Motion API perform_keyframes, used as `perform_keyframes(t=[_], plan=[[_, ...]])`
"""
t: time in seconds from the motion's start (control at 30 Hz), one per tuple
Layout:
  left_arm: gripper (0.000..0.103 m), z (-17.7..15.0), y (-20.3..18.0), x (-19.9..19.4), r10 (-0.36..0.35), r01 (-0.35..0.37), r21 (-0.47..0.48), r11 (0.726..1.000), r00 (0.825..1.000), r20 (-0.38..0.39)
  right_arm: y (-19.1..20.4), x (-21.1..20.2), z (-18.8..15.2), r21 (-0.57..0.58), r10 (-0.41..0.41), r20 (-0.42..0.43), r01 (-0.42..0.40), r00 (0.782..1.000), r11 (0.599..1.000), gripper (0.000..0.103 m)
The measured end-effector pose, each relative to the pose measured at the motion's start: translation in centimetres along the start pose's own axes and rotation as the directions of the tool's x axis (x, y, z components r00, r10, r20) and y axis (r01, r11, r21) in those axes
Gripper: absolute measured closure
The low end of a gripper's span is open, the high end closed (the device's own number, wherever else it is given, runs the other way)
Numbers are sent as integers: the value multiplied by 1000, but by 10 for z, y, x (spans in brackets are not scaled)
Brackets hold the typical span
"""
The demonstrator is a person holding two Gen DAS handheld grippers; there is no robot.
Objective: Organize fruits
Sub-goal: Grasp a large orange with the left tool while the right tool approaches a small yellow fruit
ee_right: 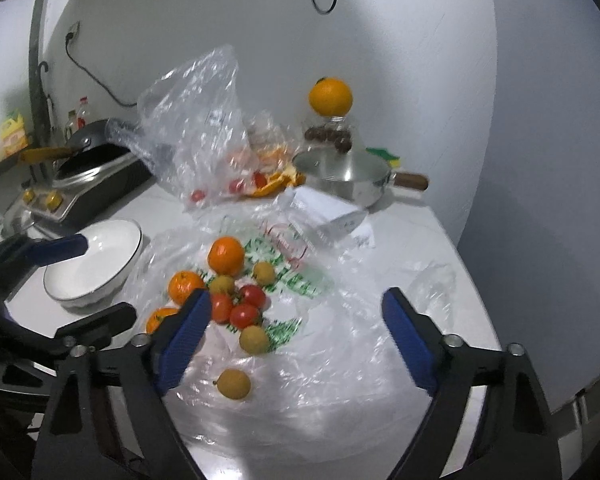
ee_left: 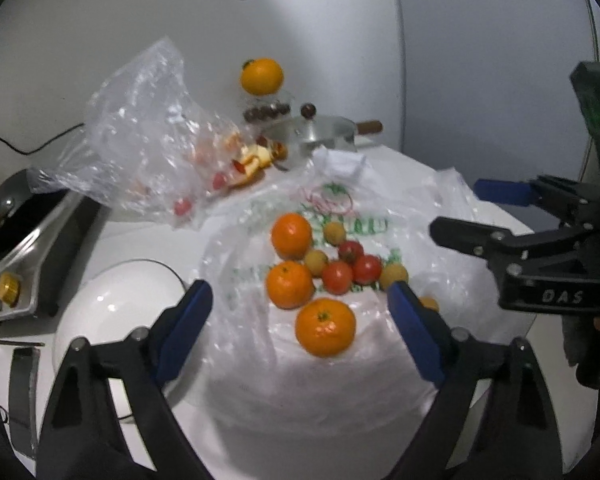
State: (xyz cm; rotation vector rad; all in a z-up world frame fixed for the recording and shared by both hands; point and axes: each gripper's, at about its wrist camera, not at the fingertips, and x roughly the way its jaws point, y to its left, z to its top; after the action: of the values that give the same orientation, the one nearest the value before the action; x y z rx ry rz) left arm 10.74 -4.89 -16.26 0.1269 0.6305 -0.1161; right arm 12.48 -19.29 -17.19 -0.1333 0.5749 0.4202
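A heap of fruit lies on a flattened clear plastic bag [ee_left: 256, 344] with green and red print, spread over the white desk [ee_right: 440, 248]. Three tangerines sit in it: one nearest the left wrist camera [ee_left: 325, 327], one just behind it [ee_left: 290, 284], and a third farther back [ee_left: 291, 236]. Beside them huddle three red tomatoes [ee_left: 350, 268], touching one another, with small yellow-brown longans [ee_left: 315, 262] scattered around the cluster. One longan [ee_right: 233, 384] lies apart from the heap, close to the right wrist camera.

The left hand-held gripper [ee_left: 300, 300] hangs over the heap with its blue pads spread wide and nothing between them pressed; the nearest tangerine shows in the gap. The right hand-held gripper [ee_right: 296, 312] is likewise released, its left pad in front of the tomatoes and tangerines, touching none that can be seen.

A white bowl [ee_right: 94, 264] stands just left of the bag. Farther back rise a crumpled clear bag [ee_right: 196, 128] holding peel and small red fruit, a steel saucepan [ee_right: 344, 178] with a wooden handle, and an orange [ee_right: 330, 96] perched on a jar.
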Motion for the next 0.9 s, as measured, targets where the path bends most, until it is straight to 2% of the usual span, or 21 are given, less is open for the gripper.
perform_keyframes(t=[0.13, 0.27, 0.4, 0.47, 0.63, 0.73, 0.9], plan=[[27, -4, -7, 12, -34, 35, 24, 999, 999, -37, -1, 13, -5, 5, 37, -36, -37, 999, 999, 30], [38, -8, -11, 25, -49, 52, 38, 998, 996, -78, -1, 23, -8, 7, 77, -62, -77, 995, 997, 45], [42, -12, -12, 36, -48, 53, 39, 998, 993, -112, 0, 32, -12, 1, 110, -84, -110, 990, 994, 51], [47, -13, -11, 41, -53, 58, 35, 998, 991, -123, 2, 37, -13, 2, 129, -96, -130, 987, 992, 58], [49, -16, -11, 51, -63, 69, 31, 997, 986, -154, 7, 49, -15, -3, 154, -125, -155, 980, 988, 60], [49, -17, -10, 54, -69, 75, 26, 997, 983, -167, 9, 55, -17, -6, 168, -138, -171, 976, 985, 65], [56, -20, -8, 61, -93, 98, 16, 995, 977, -192, 11, 65, -19, -6, 180, -171, -184, 969, 983, 72]])
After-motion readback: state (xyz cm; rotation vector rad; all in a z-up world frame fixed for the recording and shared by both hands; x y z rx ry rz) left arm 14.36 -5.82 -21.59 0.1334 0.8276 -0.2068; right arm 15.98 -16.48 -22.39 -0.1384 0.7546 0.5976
